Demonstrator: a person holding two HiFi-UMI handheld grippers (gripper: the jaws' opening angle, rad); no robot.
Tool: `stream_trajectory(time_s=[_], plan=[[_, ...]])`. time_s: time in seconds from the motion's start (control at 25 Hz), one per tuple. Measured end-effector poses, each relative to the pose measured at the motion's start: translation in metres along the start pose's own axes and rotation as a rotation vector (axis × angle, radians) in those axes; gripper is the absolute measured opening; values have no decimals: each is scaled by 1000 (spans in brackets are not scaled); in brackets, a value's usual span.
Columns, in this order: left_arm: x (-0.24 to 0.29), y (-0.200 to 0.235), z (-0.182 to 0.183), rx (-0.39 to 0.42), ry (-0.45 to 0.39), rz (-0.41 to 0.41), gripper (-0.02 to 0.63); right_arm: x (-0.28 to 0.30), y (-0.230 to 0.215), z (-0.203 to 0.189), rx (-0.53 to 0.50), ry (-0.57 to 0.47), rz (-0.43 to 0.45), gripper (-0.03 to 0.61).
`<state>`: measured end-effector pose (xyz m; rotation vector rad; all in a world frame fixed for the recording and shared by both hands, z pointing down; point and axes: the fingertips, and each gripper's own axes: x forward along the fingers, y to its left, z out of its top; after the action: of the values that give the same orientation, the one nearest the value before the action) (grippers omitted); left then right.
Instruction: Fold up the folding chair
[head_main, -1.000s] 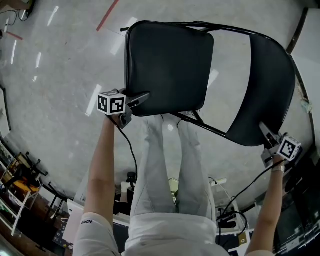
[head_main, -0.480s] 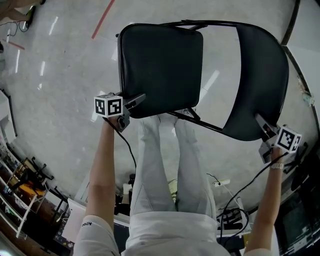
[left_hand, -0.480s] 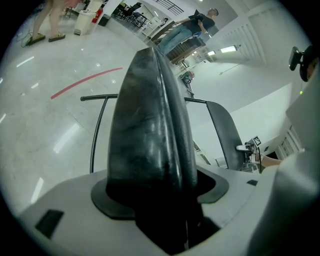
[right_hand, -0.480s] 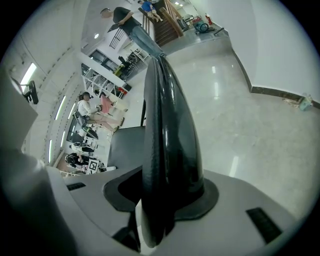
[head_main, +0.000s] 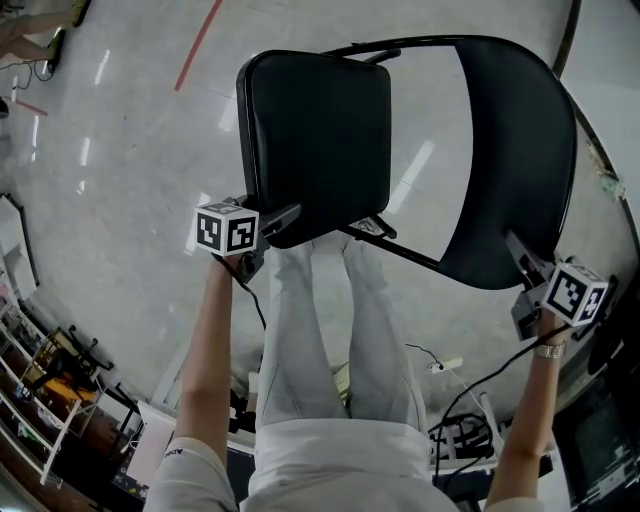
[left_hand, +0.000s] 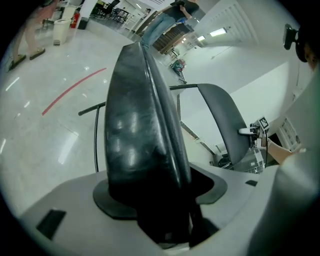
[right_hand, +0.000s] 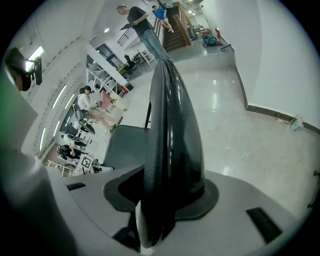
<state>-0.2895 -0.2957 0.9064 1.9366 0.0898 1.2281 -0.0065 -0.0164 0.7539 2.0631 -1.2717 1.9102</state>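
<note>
So the folding chair (head_main: 350, 150) is held between both grippers here, over a pale glossy floor (head_main: 110, 170). The left gripper (head_main: 285, 218) has its jaws on the near edge of the black padded seat (left_hand: 140, 130). They've just been closing in a bit more, and in the left gripper view the seat edge sits right down between them and fills the gap, so that's a proper grip. The seat runs straight away from those jaws, tipped up on edge. The right gripper (head_main: 522, 255) is clamped on the lower edge of the curved black backrest (right_hand: 172, 140). In the right gripper view the pad stands edge-on between the jaws and rises up beyond them. The black tube frame (head_main: 410, 255) crosses between the two sets of jaws, closer to the left ones. The person's legs (head_main: 330, 330) in light trousers sit behind the left jaws, under the seat. There's a red line (head_main: 200, 45) on the floor well past the seat's far side.
</note>
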Motion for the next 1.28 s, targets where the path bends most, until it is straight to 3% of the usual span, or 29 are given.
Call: stream_trajectory(time_s=[0.28,0.6,0.92,1.28], plan=[[7,-49,5,157,91,3,305,-20,11,18,12,-101,18,142],[30,-137,18,338,111,-87,305,-54,37,33,-14,-165,56,130],[56,-200,25,441,131,-148,305,-75,57,42,-52,-211,69,130],[77,-230,28,485,175,-85,307,-84,73,44,-73,-211,2,130]])
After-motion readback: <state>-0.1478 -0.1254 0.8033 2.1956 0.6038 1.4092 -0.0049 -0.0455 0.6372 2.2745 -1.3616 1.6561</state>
